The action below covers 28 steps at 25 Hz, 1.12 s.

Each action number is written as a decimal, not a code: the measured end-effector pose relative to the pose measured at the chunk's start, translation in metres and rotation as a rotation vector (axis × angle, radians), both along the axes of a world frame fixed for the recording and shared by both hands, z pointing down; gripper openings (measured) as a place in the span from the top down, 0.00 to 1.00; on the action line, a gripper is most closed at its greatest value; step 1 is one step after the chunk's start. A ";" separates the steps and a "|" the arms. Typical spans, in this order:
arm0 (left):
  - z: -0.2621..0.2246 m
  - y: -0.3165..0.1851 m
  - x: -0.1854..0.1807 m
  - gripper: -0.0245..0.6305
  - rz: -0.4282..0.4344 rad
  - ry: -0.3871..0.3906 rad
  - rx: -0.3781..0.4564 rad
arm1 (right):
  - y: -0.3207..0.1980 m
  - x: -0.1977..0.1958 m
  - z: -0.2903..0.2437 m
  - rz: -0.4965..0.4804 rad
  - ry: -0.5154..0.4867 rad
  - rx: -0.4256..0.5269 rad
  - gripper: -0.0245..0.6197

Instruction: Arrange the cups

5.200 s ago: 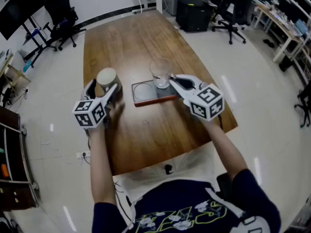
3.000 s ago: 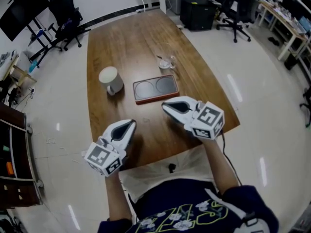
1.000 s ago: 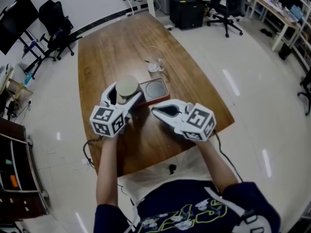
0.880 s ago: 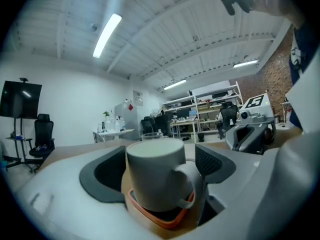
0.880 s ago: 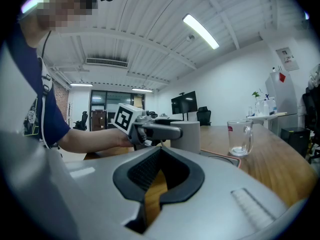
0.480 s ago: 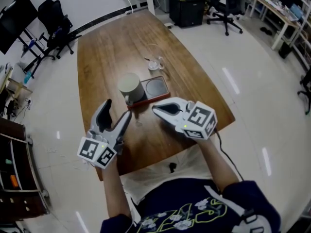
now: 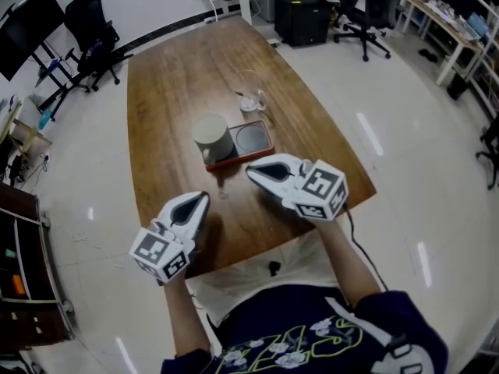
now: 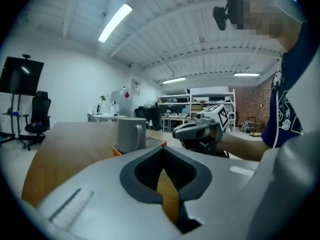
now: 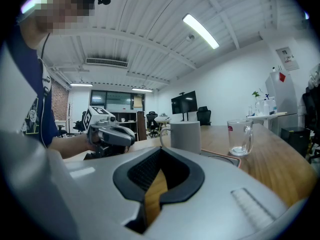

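Closing just now, left fingers [image 7: 181, 211] empty; right fingers [image 7: 273, 166] together, empty.

Matt mug [image 7: 212, 137], clear smooth glass cup [image 7: 251, 100], glossy varnished wooden table [image 7: 171, 76]

left half of tray [image 7: 252, 139] out of sight beneath grey mug [image 7: 211, 136]; red mark on glass cup [image 9: 239, 137] illegibly small

The tray [image 7: 253, 140] lies mid-table [image 7: 171, 68]. The mug [image 7: 210, 137] stands in the tray's left half. The glass [image 7: 251, 100] stands on the table just behind the tray's right half. Before the tray, the left gripper [image 7: 201, 199] is at left and the right gripper [image 7: 253, 171] at right.
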State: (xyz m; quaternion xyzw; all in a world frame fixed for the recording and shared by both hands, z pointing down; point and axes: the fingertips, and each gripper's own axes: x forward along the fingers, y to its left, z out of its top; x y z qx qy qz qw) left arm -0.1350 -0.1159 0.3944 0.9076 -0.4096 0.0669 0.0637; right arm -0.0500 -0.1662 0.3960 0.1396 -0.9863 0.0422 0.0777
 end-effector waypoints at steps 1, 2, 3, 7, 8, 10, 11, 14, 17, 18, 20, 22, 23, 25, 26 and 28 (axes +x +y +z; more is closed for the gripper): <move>0.001 0.003 0.003 0.96 0.012 -0.001 -0.007 | 0.000 0.000 -0.001 0.000 -0.003 0.001 0.96; 0.000 0.004 0.004 0.96 0.013 0.002 -0.005 | 0.000 0.000 -0.001 0.000 -0.003 0.002 0.96; -0.001 0.005 0.003 0.96 0.009 0.004 -0.001 | 0.000 0.001 -0.001 0.000 -0.001 0.002 0.96; 0.000 0.003 0.000 0.96 -0.017 -0.001 0.001 | 0.000 0.002 0.002 -0.001 0.009 0.002 0.96; 0.000 0.002 -0.002 0.96 -0.032 0.001 0.001 | 0.000 0.002 0.001 -0.001 0.007 0.002 0.96; 0.000 0.001 -0.005 0.96 -0.057 0.006 0.000 | 0.000 0.002 0.001 -0.001 0.003 0.003 0.96; 0.000 0.000 -0.005 0.96 -0.059 0.006 0.000 | 0.000 0.002 0.001 -0.002 0.003 0.004 0.96; -0.001 0.000 -0.003 0.96 -0.038 0.005 -0.001 | -0.001 0.001 -0.002 0.005 0.002 0.002 0.96; 0.000 0.001 -0.001 0.96 -0.018 0.004 -0.004 | -0.001 0.001 -0.002 0.008 0.007 0.002 0.96; 0.000 0.001 0.000 0.96 -0.016 0.003 -0.003 | -0.001 0.001 0.000 0.002 0.007 0.003 0.96; 0.000 0.001 0.000 0.96 -0.013 0.003 0.000 | -0.001 0.000 0.000 -0.002 0.001 0.005 0.96; 0.000 0.001 0.000 0.96 -0.013 0.002 0.000 | -0.003 0.002 -0.001 0.014 -0.003 0.006 0.96; 0.000 0.001 0.001 0.96 -0.015 0.003 -0.002 | -0.008 0.006 -0.001 0.049 -0.003 0.008 0.96; 0.001 0.001 0.001 0.96 -0.016 0.003 -0.005 | -0.030 0.023 0.001 0.165 -0.001 0.010 0.96; 0.001 0.001 0.001 0.96 -0.015 0.003 -0.005 | -0.044 0.035 0.002 0.226 0.000 0.009 0.96; 0.001 0.001 0.001 0.96 -0.015 0.002 -0.004 | -0.077 0.057 0.004 0.327 0.003 0.003 0.96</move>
